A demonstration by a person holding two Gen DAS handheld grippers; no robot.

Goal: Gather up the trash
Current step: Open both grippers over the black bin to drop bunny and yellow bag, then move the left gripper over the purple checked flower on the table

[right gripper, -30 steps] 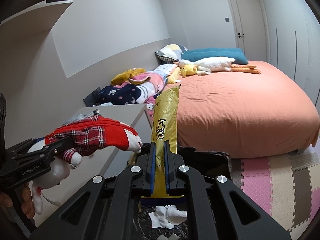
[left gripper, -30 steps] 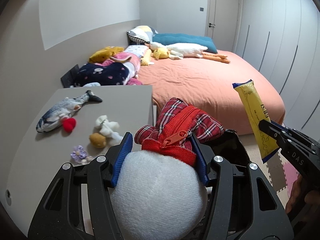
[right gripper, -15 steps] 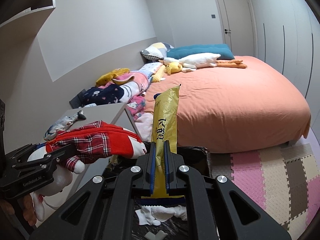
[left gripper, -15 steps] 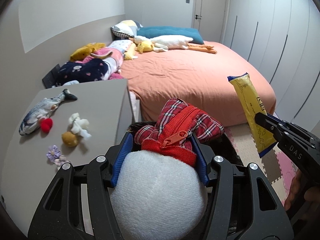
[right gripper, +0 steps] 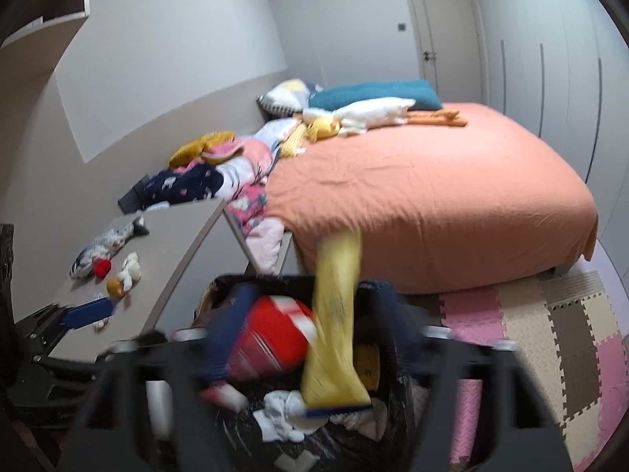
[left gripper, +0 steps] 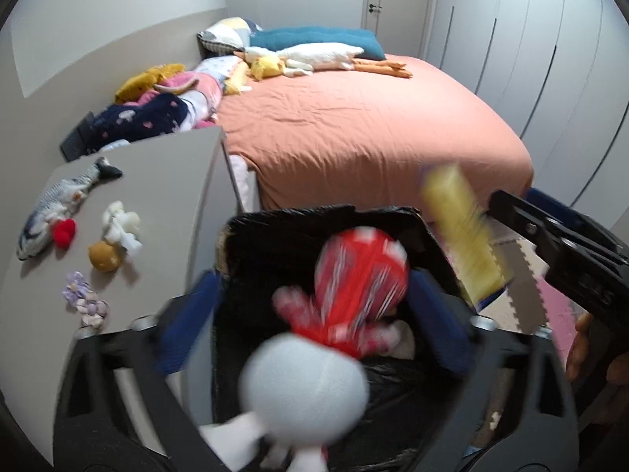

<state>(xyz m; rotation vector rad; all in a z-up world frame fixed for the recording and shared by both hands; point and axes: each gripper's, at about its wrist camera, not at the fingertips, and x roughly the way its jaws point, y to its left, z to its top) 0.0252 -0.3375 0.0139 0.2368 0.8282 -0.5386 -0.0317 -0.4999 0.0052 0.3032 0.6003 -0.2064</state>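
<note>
Bedroom setting: orange-sheeted bed (left gripper: 373, 137) behind, grey table (left gripper: 165, 181) to the left, pink and beige foam floor mat (right gripper: 550, 334) to the right.

Task items:
- White plush doll in red plaid clothing (left gripper: 354, 283): blurred, loose between the fingers, directly above the mouth of the black-bag-lined bin (left gripper: 314, 212). No contact with either blue pad discernible.
- Yellow snack wrapper (right gripper: 334, 322): blurred, roughly upright, lower end at the level of the white crumpled tissue (right gripper: 283, 413) inside the bin. Appears free of the pads as well.

Tools:
- Left gripper (left gripper: 314, 314): fingers spread wide, holding nothing.
- Right gripper (right gripper: 312, 310): fingers spread wide, holding nothing.

Step in hand, as judged: release of both items into the bin.

Recommendations:
- Keep both tools centred over the opening until both items lie below the rim.
- Hold the fingers wide; avoid snagging the doll's clothing or the bag liner.
- Watch the wrapper: light and long, likely to tip against the rim on the mat side.
- Confirm the doll counts as trash; grey plush fish (left gripper: 59, 208) and small trinkets remain on the table.
</note>
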